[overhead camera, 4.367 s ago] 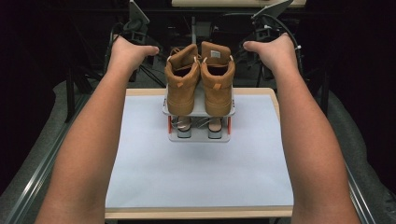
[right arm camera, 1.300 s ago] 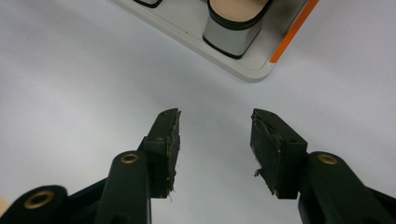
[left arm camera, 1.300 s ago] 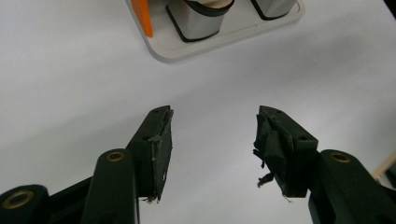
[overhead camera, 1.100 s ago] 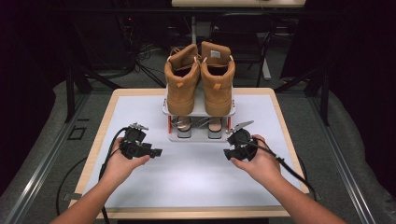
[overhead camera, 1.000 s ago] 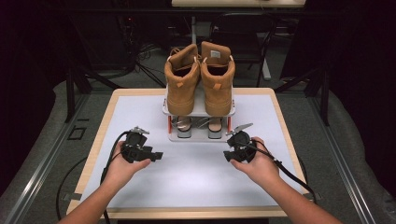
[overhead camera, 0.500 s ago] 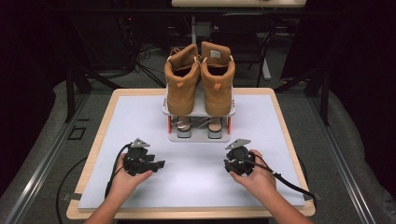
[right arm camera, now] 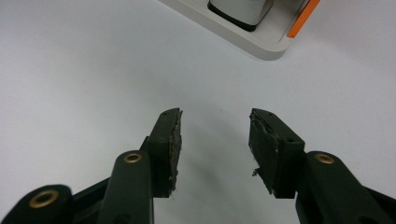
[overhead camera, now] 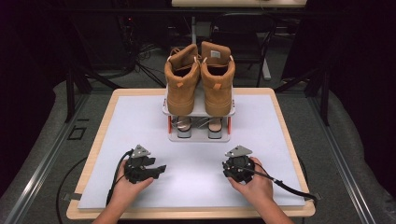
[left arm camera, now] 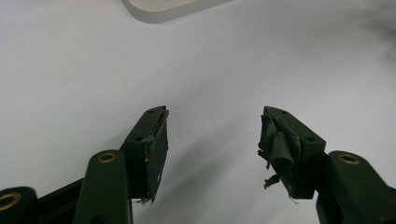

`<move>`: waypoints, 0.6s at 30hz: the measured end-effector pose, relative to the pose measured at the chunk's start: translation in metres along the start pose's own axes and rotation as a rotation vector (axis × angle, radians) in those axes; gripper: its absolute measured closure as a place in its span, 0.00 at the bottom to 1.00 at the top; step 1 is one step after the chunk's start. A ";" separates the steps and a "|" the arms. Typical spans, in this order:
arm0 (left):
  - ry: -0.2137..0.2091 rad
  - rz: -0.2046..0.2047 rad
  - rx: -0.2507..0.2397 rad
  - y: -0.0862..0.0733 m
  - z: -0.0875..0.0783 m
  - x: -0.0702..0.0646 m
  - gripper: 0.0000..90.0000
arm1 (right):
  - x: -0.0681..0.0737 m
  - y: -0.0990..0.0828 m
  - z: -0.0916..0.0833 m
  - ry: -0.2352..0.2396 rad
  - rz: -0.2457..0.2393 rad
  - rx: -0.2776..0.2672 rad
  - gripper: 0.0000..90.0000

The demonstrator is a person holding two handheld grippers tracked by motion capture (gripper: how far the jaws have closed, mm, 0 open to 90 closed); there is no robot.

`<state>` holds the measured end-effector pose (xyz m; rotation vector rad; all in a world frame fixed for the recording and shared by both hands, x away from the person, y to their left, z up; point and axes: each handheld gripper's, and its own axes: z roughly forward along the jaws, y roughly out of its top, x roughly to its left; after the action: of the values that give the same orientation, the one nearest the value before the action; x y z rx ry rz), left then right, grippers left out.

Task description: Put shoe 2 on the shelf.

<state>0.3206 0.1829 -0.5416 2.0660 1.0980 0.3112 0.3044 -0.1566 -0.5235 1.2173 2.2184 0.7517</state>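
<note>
Smooth white matting (overhead camera: pixel 140 126) covers the table where left tongs (left arm camera: pixel 212 135) and right tongs (right arm camera: pixel 215 140) rest parted, holding nothing.

High cam sits above the person's side, looking forward and down over the whole table (overhead camera: pixel 112 140). Each gripper cam rides low, staring along its own jaws, super close to the white surface. All three catch the shoe rack's (overhead camera: pixel 198 137) (left arm camera: pixel 159 11) (right arm camera: pixel 261 44) base near the far edge.
</note>
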 end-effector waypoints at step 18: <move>0.023 0.027 -0.017 -0.011 0.001 0.001 0.43 | 0.014 -0.014 0.003 -0.018 -0.017 -0.078 0.59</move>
<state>0.3151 0.1869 -0.5501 2.0691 1.0782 0.3575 0.2917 -0.1503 -0.5377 1.1624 2.1617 0.8096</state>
